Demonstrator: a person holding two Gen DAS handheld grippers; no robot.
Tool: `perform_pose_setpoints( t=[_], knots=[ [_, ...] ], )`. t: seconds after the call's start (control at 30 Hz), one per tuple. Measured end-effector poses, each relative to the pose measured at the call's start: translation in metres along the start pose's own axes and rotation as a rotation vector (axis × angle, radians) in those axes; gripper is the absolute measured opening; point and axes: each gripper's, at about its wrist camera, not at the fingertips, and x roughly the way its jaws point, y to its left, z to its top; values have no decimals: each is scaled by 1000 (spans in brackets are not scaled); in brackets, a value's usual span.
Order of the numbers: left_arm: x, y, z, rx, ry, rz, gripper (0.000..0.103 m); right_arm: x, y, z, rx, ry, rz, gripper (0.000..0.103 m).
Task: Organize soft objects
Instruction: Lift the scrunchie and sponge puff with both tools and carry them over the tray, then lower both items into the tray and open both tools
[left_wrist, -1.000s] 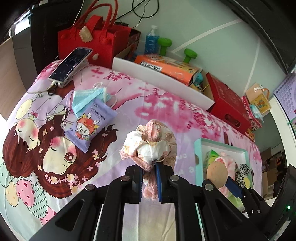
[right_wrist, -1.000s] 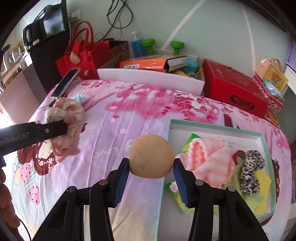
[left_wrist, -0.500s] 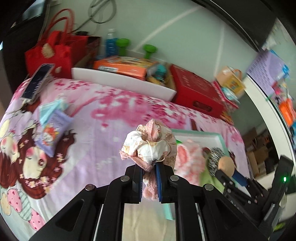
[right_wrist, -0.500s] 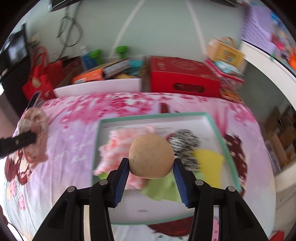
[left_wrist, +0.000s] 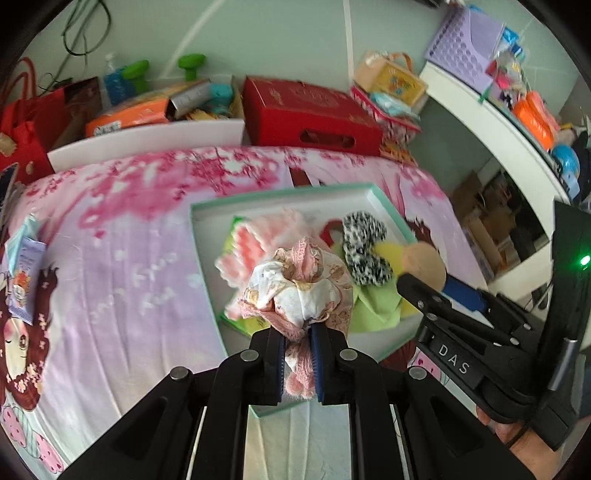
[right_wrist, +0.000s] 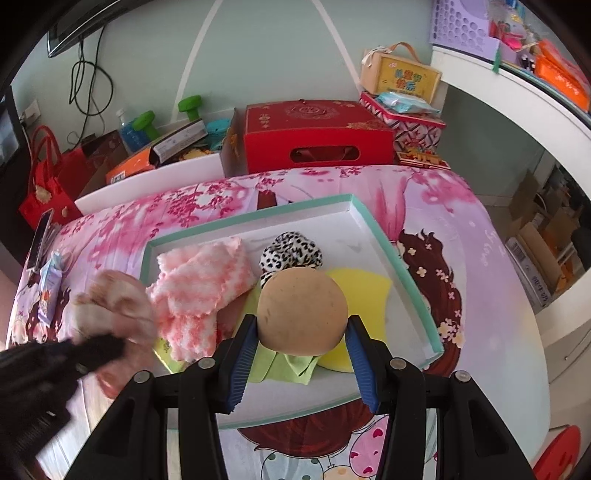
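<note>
Above the tray (right_wrist: 402, 266), the left gripper (left_wrist: 298, 347) has its jaws pinched on a bunched cloth (left_wrist: 295, 284) standing upright. The right gripper (right_wrist: 301, 363) clasps a round tan ball (right_wrist: 303, 310) over a yellow sponge (right_wrist: 365, 291). A pink towel (right_wrist: 203, 277) and leopard scrunchie (right_wrist: 291, 251) lie beneath.

Beyond my bed's cartoon-print sheet (right_wrist: 480, 236) rises a pale green wall (right_wrist: 280, 48) crossed by white stripes, with black cables (right_wrist: 88, 88) dangling at left. A curved white counter (right_wrist: 517, 107) (cluttered on top) sweeps along the right in daylight.
</note>
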Motion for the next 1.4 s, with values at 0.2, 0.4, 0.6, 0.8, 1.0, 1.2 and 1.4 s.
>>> perform_pose_setpoints(
  t=[0.2, 0.4, 0.6, 0.8, 1.0, 1.2, 1.4],
  knots=[
    [25, -4, -8, 4, 75, 18, 13, 11, 5, -4, -14, 41, 8, 52],
    [51, -1, -15, 7, 157, 45, 13, 21, 11, -6, -30, 74, 21, 52],
    [75, 0, -25, 14, 236, 74, 18, 31, 17, -8, -45, 110, 24, 52],
    [79, -4, -27, 34, 255, 95, 43, 34, 16, -9, -41, 124, 21, 68],
    [68, -6, -21, 42, 225, 106, 60, 31, 13, -7, -26, 112, 1, 86],
    [51, -3, -13, 57, 177, 126, 79, 27, 7, -5, 8, 82, -6, 103],
    [41, 11, -10, 48, 131, 189, 86, 27, 1, -5, 35, 76, -13, 103]
  ],
)
